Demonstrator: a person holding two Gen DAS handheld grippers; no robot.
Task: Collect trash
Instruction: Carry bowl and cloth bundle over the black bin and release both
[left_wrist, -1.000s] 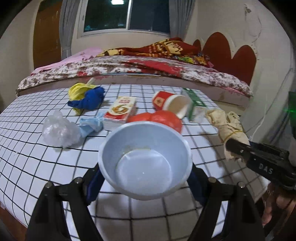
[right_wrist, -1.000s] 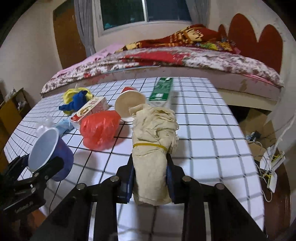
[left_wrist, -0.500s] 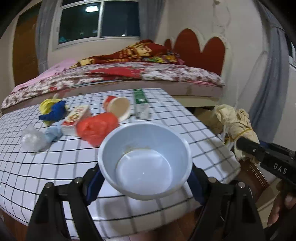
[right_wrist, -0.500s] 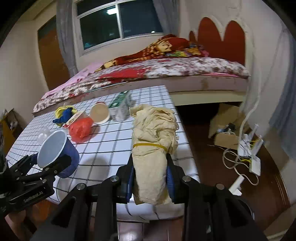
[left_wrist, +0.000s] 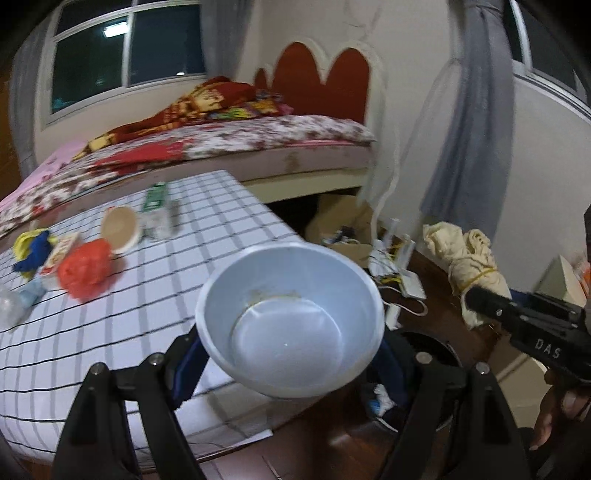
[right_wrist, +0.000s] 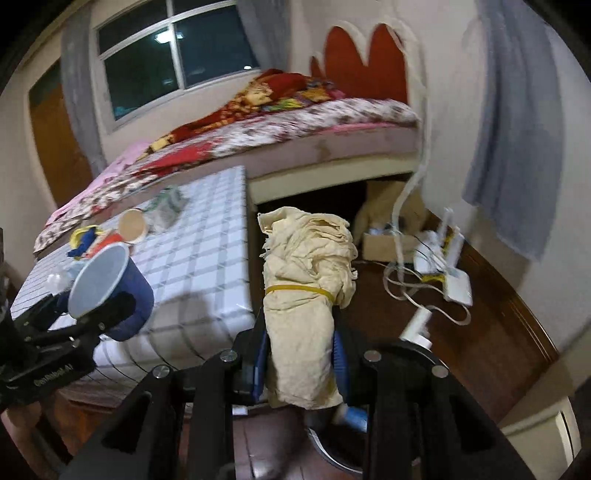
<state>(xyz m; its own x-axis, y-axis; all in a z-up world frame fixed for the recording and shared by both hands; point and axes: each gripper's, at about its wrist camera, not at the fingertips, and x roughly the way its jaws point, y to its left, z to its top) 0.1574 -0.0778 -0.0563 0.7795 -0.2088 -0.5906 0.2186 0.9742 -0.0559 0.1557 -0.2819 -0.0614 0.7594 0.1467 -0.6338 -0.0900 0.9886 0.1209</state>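
My left gripper (left_wrist: 290, 354) is shut on a blue paper cup (left_wrist: 288, 325), white inside, held past the table's right edge; it also shows in the right wrist view (right_wrist: 110, 291). My right gripper (right_wrist: 301, 354) is shut on a cream cloth bundle (right_wrist: 306, 291) tied with a yellow rubber band, held over the floor; the bundle also shows in the left wrist view (left_wrist: 465, 262). A dark round bin (left_wrist: 432, 354) lies on the floor below both grippers, mostly hidden. A red bag (left_wrist: 85, 271), a paper cup (left_wrist: 120, 229) and a green carton (left_wrist: 157, 206) lie on the checked table (left_wrist: 110, 332).
A yellow and blue cloth (left_wrist: 31, 247), a small box (left_wrist: 61, 254) and a clear plastic bag (left_wrist: 11, 306) lie at the table's left. A cardboard box (right_wrist: 388, 240), white cables and adapters (right_wrist: 443, 273) sit on the wooden floor. A bed (left_wrist: 221, 144) stands behind.
Both grippers have swung right, off the table and over the floor, still holding the cup and the bundle. The bin has come into view below them.
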